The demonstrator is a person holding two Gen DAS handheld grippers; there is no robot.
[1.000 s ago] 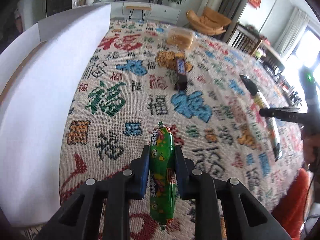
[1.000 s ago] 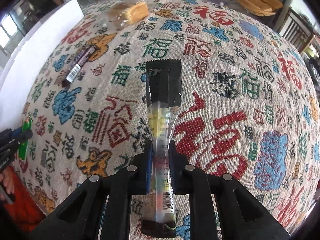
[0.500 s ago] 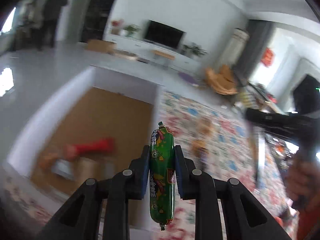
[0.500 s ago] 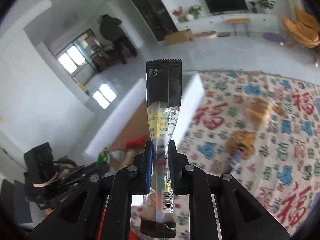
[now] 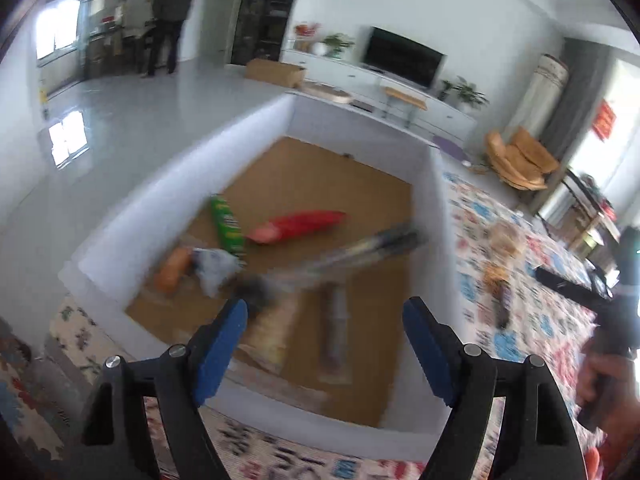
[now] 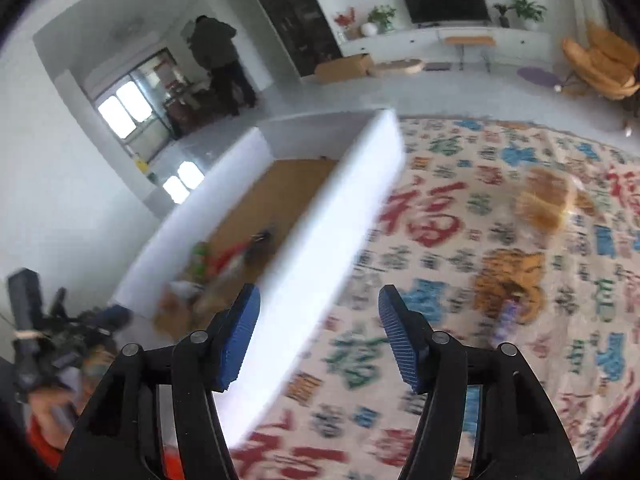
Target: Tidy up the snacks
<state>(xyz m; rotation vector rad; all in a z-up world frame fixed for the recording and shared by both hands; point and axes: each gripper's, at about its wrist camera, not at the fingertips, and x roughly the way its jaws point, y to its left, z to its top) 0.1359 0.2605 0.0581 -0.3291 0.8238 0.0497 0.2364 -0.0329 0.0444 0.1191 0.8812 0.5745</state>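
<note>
Patterned cloth (image 6: pixel 460 320) carries a white box (image 5: pixel 360 152) of light, crinkly snack packets (image 5: pixel 296 224); a soft bread bag (image 6: pixel 546 204) sits nearer the cloth's far edge. Left gripper (image 5: pixel 324 340) and right gripper (image 6: pixel 318 336) gape empty; pinch packets mid-body.

The left wrist camera looked steeply down over its own fingers (image 5: pixel 224 332) into the white box (image 5: pixel 434 200), close above it. The right wrist camera sat lower, beside the box (image 6: pixel 344 204), facing across the patterned cloth (image 6: pixel 460 240) toward the TV (image 6: pixel 444 0). Both shared box, cloth, TV (image 5: pixel 404 62).
</note>
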